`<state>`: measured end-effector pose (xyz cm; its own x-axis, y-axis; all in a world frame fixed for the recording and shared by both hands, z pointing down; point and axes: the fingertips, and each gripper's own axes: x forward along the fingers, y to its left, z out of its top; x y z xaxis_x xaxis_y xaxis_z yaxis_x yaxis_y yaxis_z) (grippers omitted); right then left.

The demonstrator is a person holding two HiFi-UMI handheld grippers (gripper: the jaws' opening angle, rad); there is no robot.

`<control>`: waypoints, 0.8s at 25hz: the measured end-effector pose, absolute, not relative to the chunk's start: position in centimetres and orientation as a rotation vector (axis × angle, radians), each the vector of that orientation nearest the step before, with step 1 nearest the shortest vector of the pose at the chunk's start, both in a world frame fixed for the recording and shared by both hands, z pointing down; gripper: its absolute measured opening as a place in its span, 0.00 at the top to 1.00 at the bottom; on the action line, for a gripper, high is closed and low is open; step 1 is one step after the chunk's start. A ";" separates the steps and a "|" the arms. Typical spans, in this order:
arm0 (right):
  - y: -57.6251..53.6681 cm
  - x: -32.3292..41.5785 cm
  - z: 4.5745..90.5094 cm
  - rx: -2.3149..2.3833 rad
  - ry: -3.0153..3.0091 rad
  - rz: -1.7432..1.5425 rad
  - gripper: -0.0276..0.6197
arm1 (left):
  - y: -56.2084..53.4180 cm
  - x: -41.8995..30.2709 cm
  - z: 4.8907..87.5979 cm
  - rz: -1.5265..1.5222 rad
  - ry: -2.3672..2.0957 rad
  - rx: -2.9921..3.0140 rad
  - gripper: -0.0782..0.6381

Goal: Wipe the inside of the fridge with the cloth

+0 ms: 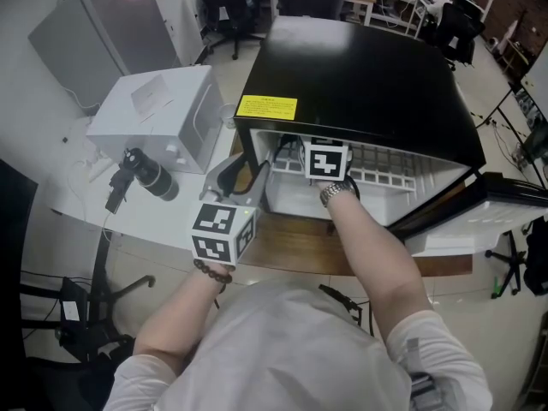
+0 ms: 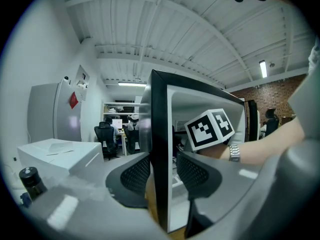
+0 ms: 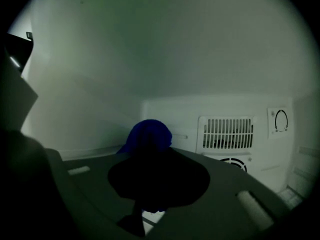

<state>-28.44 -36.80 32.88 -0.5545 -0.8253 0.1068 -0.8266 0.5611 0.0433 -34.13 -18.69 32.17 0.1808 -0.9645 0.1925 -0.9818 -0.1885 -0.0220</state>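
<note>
The right tool [image 3: 150,156] was clenched on the cloth [image 3: 148,132], a bunched dark-blue wad poking up past its tips. It was deep inside the fridge [image 1: 360,75], near the left rear corner and left of the vent grille [image 3: 226,132]. The left tool [image 2: 162,173] stood released, jaws apart astride the fridge's front side-wall edge. Wiping looked under way. Next, the wad likely needed pressing against a wall and sweeping across it.

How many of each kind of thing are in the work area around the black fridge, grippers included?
grippers: 2, the left gripper and the right gripper
fridge: 1
cloth: 1
white box: 1
black bottle: 1
Total: 6
</note>
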 end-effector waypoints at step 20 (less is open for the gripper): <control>-38.8 -22.5 33.0 1.557 -2.578 0.024 0.85 | -18.9 -33.9 32.1 0.231 -1.953 2.302 0.64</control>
